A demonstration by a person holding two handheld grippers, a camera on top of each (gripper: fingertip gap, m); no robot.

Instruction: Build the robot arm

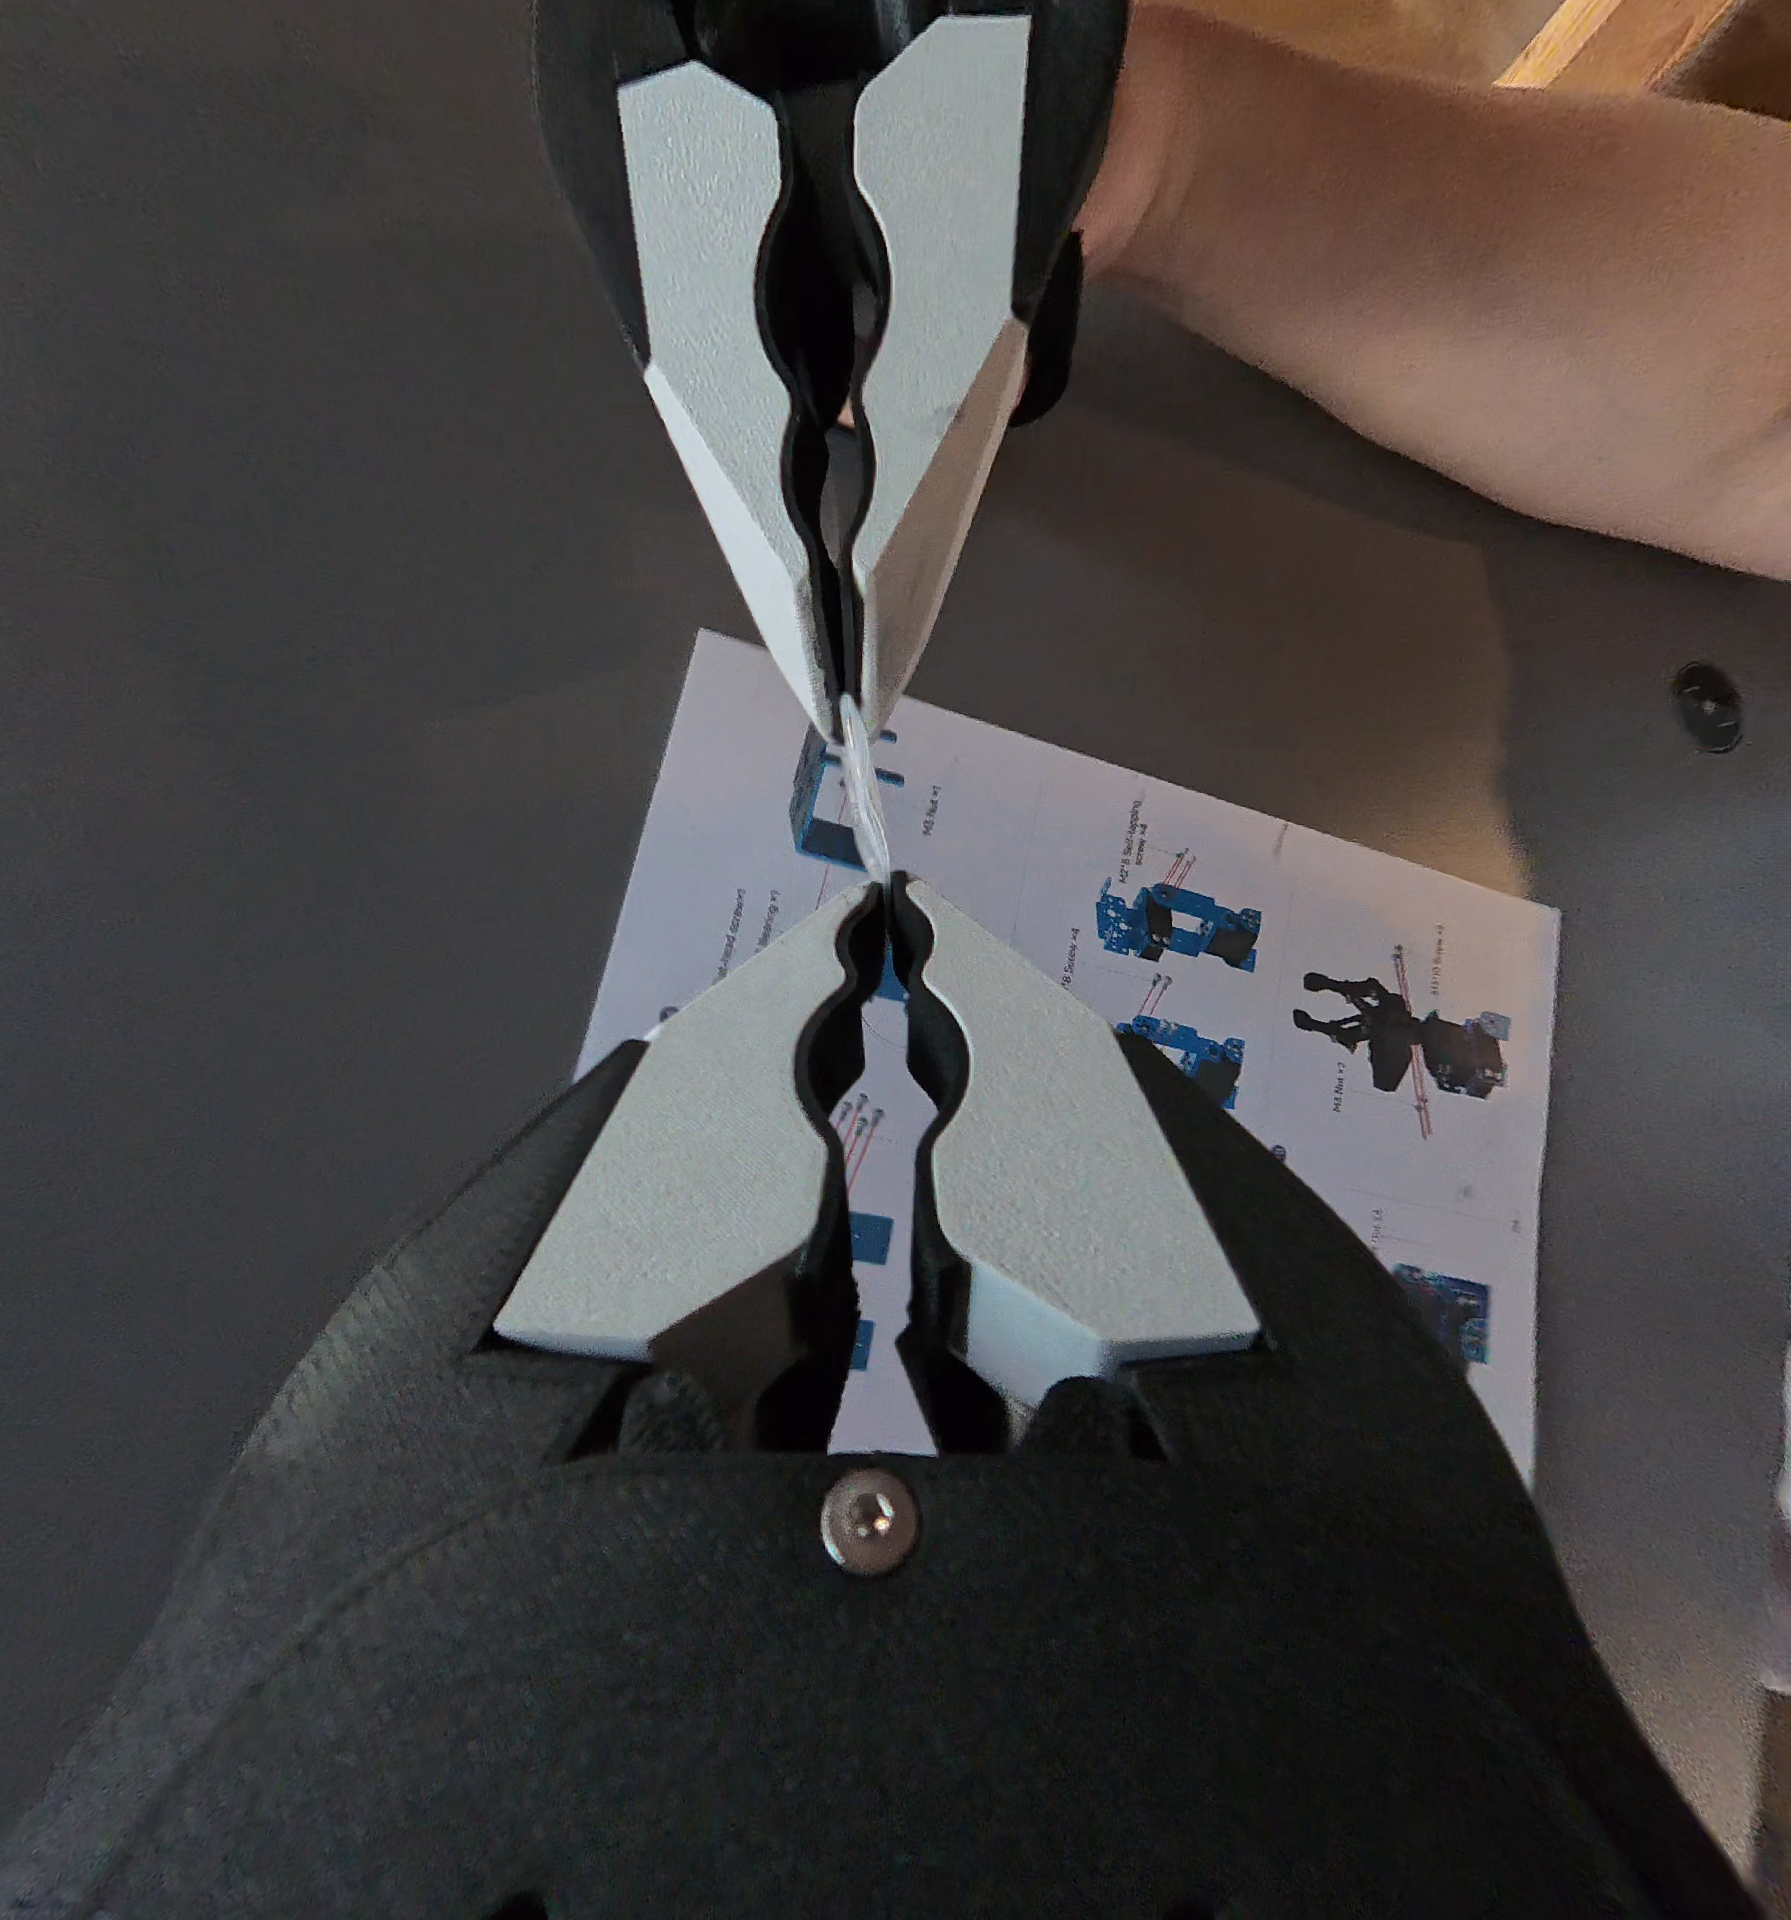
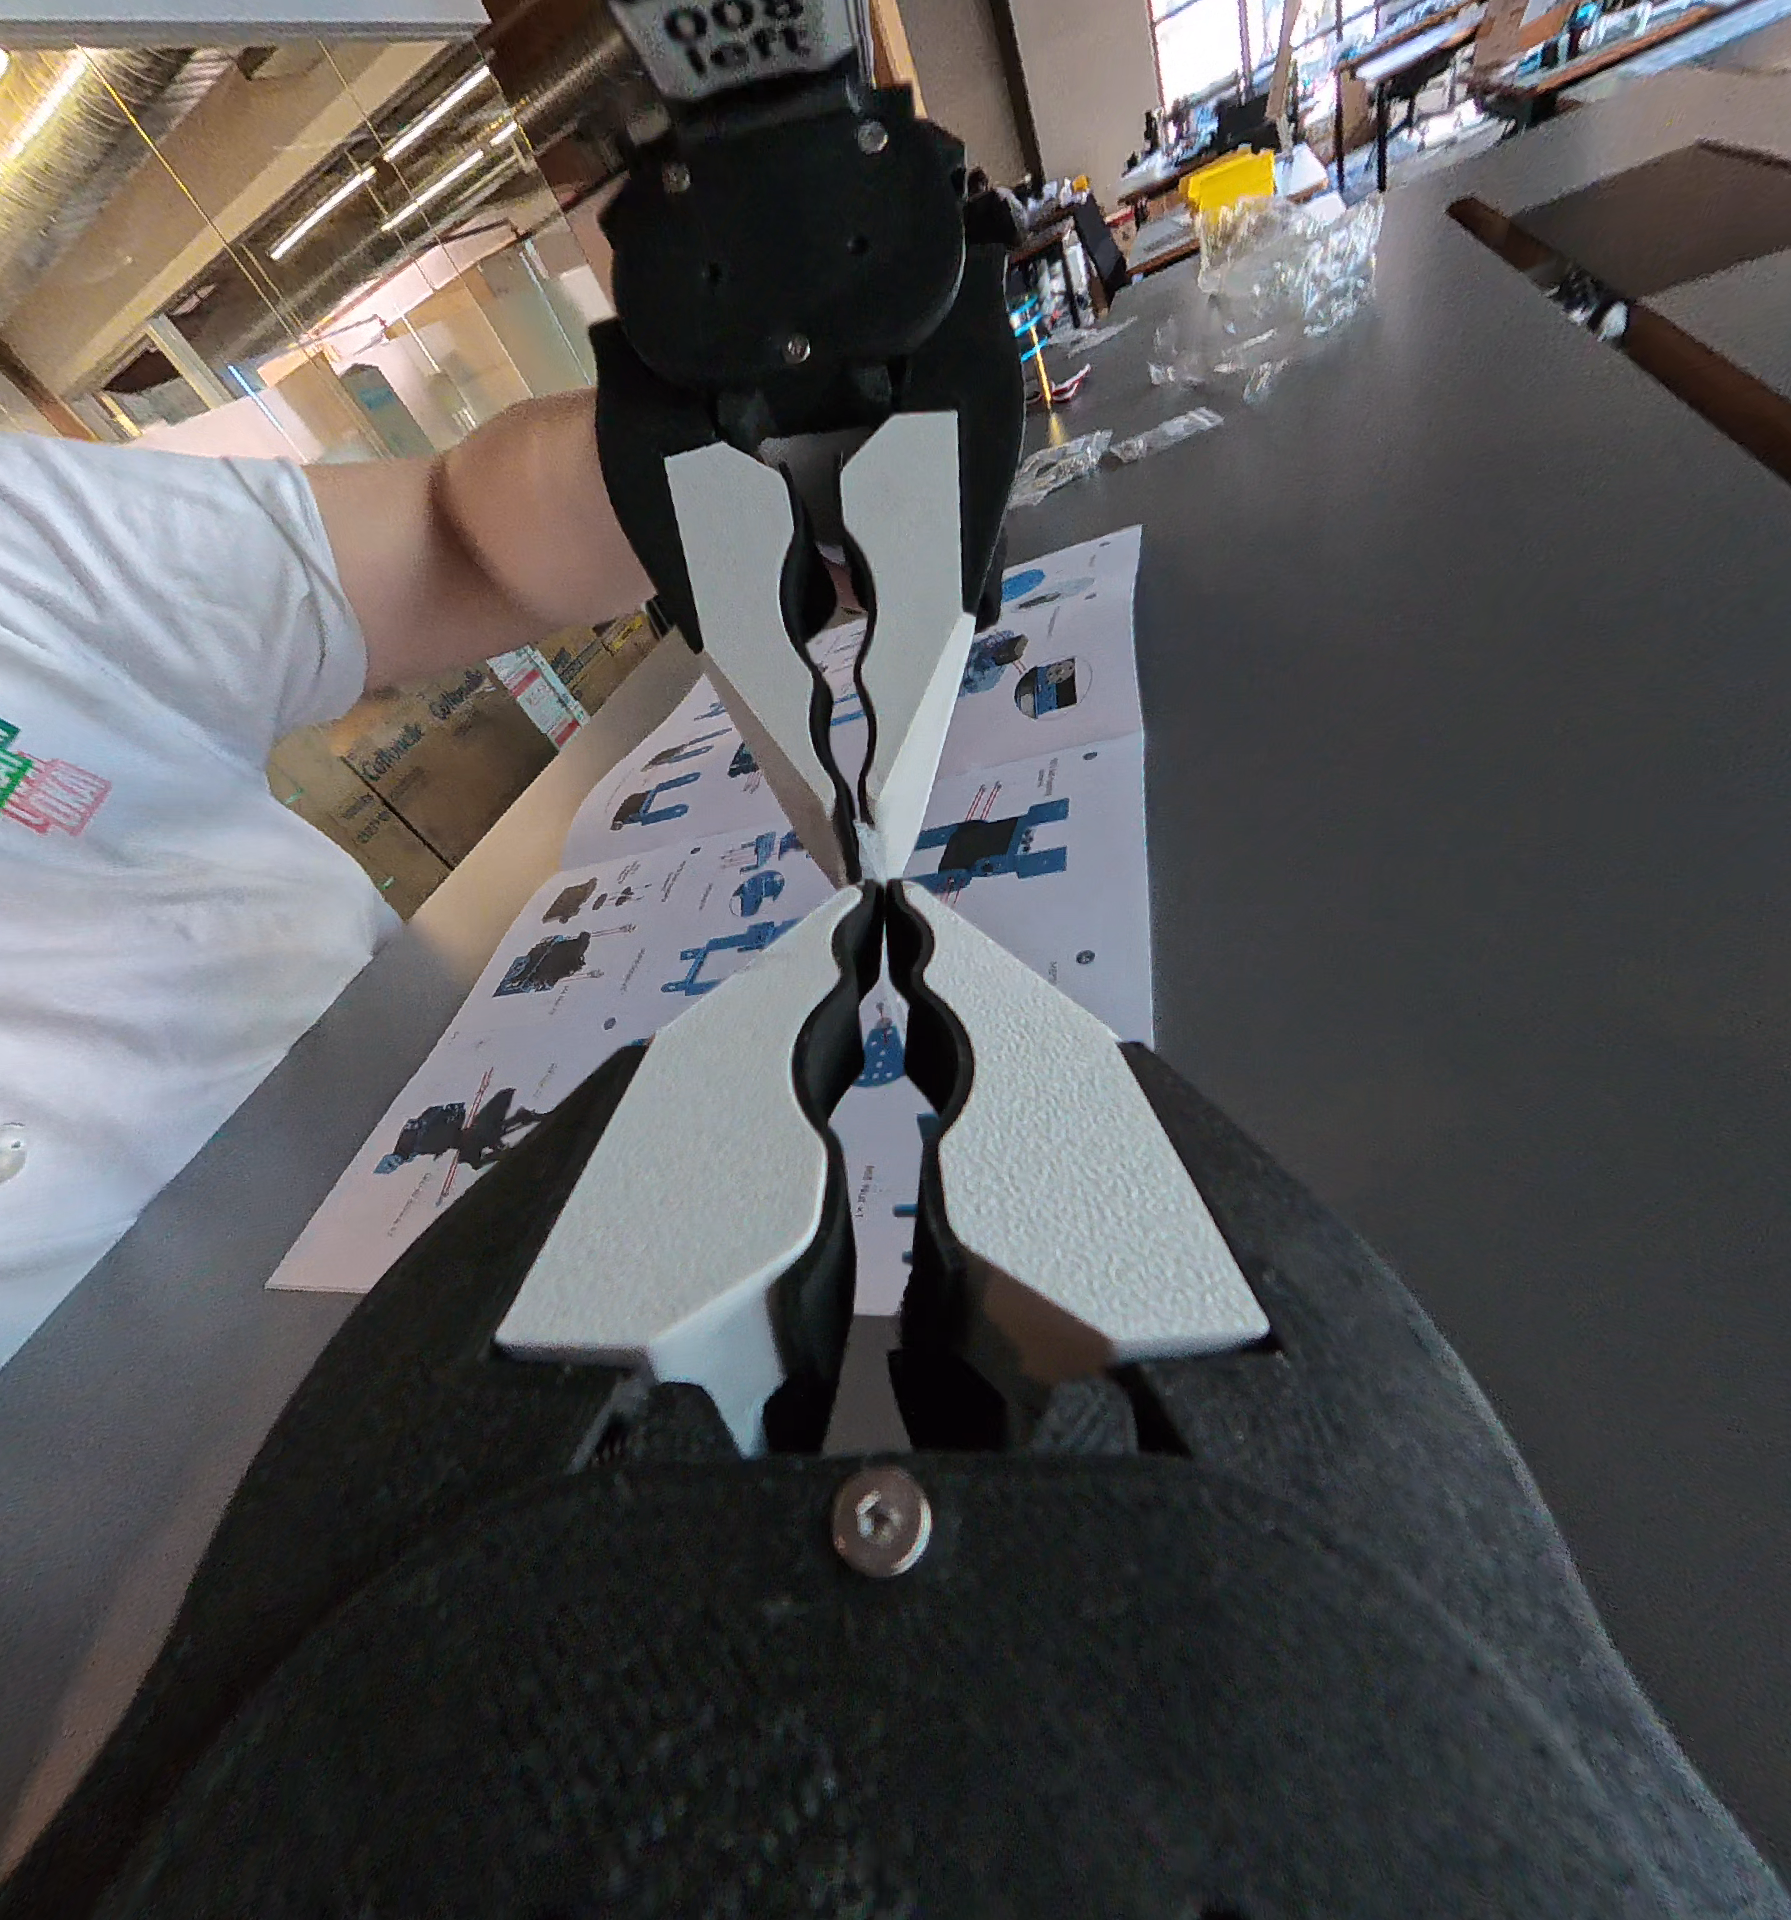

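Clear plastic strip (image 1: pixel 863 798), seemingly light and limp, is being pinched endwise between clenched left tongs (image 1: pixel 883 889) at 6 o'clock and clenched right tongs (image 1: pixel 849 727) at 12, above the desk (image 1: pixel 299 727).

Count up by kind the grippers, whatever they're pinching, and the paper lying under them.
Grippers: 2, the left gripper and the right gripper, tip to tip
clear plastic piece: 1, pinched at either end by both grippers
printed sheet: 1, flat on the grey table
Total: 4
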